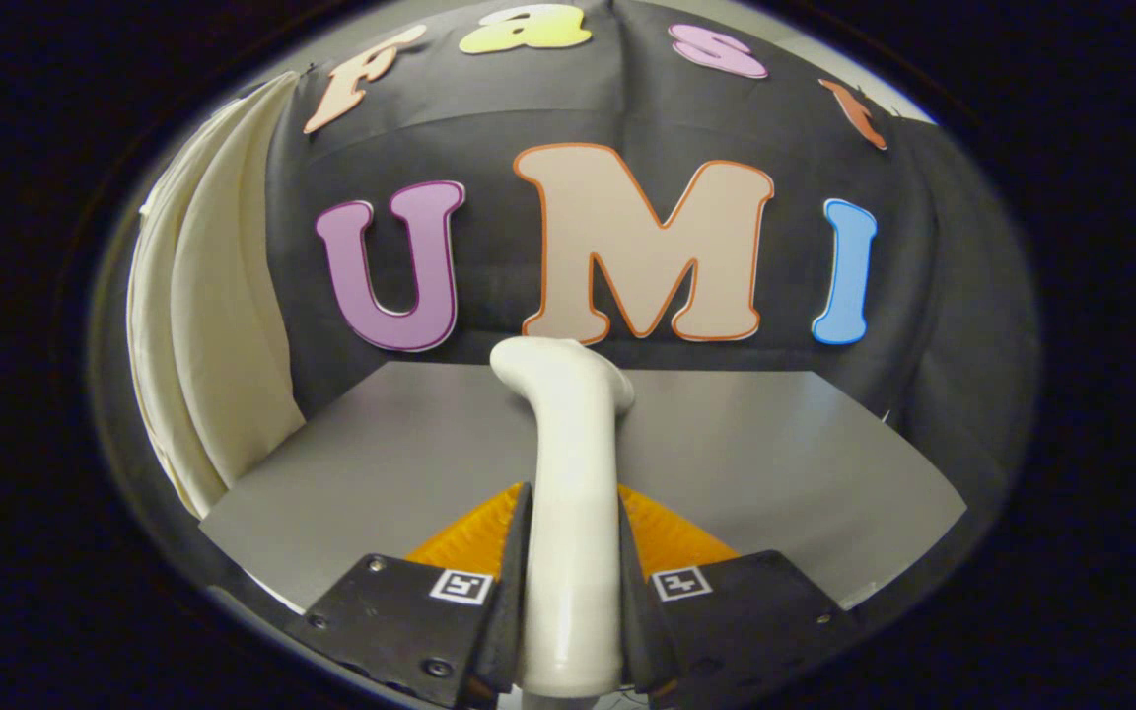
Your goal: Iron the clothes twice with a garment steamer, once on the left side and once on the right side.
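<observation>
The hand-held gripper [570,592] is clamped on the white garment steamer [568,493], whose smooth handle rises between its fingers over the grey counter [775,463], so it could twist or slip before reaching the cream clothes [218,325] hanging far left.

- My gripper [573,582]: two wedge-shaped fingers [504,592], tapering forward.
- Behind each finger, a flat matte plate with rounded corners.
- Small round screws [436,668] set along the plate edges.
- One square black-and-white marker tag [461,586] on each plate, close beside the fingers.
</observation>
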The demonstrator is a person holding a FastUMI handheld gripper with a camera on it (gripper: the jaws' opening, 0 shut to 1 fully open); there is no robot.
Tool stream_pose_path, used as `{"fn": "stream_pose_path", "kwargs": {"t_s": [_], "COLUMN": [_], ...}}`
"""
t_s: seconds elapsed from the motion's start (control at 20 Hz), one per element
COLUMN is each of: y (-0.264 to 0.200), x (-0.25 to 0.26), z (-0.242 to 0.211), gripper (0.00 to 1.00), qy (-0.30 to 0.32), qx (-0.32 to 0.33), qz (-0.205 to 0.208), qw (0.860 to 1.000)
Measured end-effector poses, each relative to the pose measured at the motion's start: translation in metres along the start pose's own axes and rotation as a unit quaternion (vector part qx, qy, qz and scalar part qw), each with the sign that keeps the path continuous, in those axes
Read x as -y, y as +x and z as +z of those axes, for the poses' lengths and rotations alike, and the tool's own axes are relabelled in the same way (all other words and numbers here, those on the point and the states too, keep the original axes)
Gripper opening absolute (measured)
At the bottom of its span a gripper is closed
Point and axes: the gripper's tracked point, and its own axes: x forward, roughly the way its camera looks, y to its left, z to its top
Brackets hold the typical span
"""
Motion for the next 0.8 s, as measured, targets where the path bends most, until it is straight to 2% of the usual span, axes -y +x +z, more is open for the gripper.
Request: {"fn": "stream_pose_path", "kwargs": {"t_s": [0.15, 0.45, 0.55, 0.7, 0.8], "y": [-0.003, -0.007, -0.028, -0.072, -0.097], "x": [-0.002, 0.000, -0.006, -0.001, -0.004], "z": [0.000, 0.002, 0.009, 0.013, 0.010], "gripper": [0.41, 0.38, 0.36, 0.36, 0.35], "qy": [-0.010, 0.030, 0.089, 0.053, 0.061], "qx": [-0.004, -0.002, 0.003, 0.027, 0.035], "qz": [0.002, 0.003, 0.022, 0.014, 0.005], "qw": [1.000, 1.000, 0.996, 0.998, 0.998]}}
